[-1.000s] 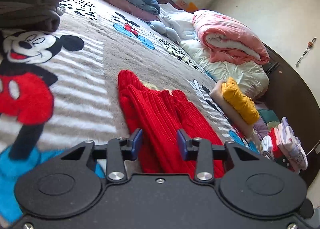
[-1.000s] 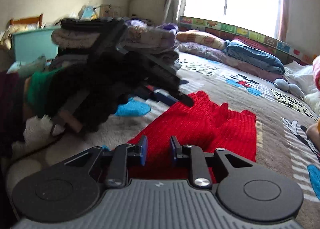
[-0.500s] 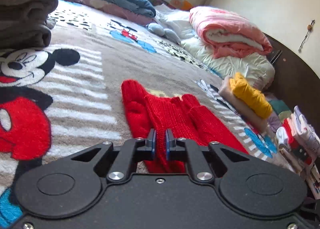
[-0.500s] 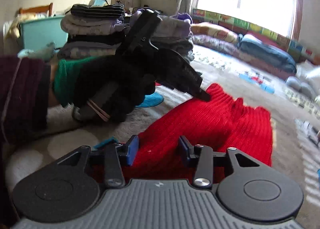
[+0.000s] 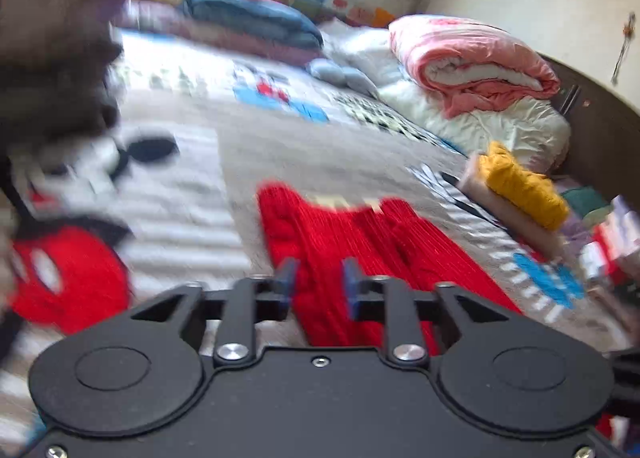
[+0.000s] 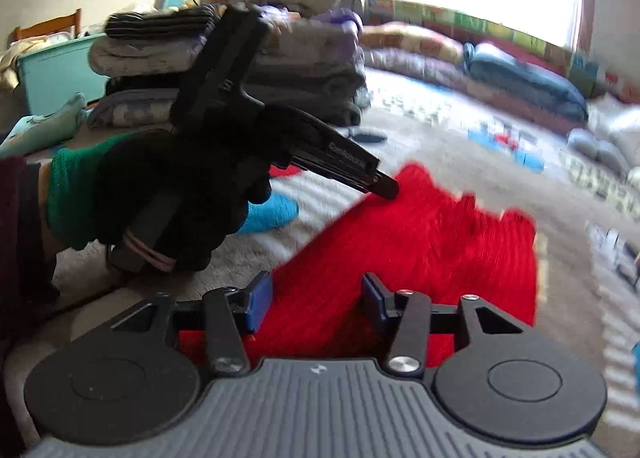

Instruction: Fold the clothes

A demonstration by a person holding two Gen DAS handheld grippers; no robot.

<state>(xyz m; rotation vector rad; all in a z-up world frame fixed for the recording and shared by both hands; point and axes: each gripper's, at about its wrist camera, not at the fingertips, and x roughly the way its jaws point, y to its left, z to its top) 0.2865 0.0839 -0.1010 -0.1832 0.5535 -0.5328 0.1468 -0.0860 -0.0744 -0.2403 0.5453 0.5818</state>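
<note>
Release is what separates this moment from half a second ago: the left gripper (image 5: 316,284), whose blue pads were then pressed nearly together at the near hem of the red sweater (image 5: 360,242), is now seen with its jaws parted and nothing between them but a view of knit lying below. A second ago they were also apart, so a brief pinch has been made and let go. The right gripper (image 6: 316,306) is likewise spread wide, wider than a second ago, and no cloth is caught in it.

In the right wrist view the left gripper's tip (image 6: 384,187) is seen held by a gloved hand (image 6: 160,197), resting at or just above the sweater's edge at about ten o'clock of the garment; contact cannot be settled through the blur.

The sweater (image 6: 420,242) is spread on the cartoon-print blanket (image 5: 180,193), mostly flat, with ridges running away toward twelve o'clock and a notched far edge. Folded stacks (image 6: 280,69) are seen at ten o'clock, and a yellow garment (image 5: 520,189) on a pile at three o'clock.

Since the cloth has been dropped and both claws are free, a small tug or adjustment appears to have been completed. Whether a fold has been laid is not settled; the sweater is not a compact bundle like the stacks.
</note>
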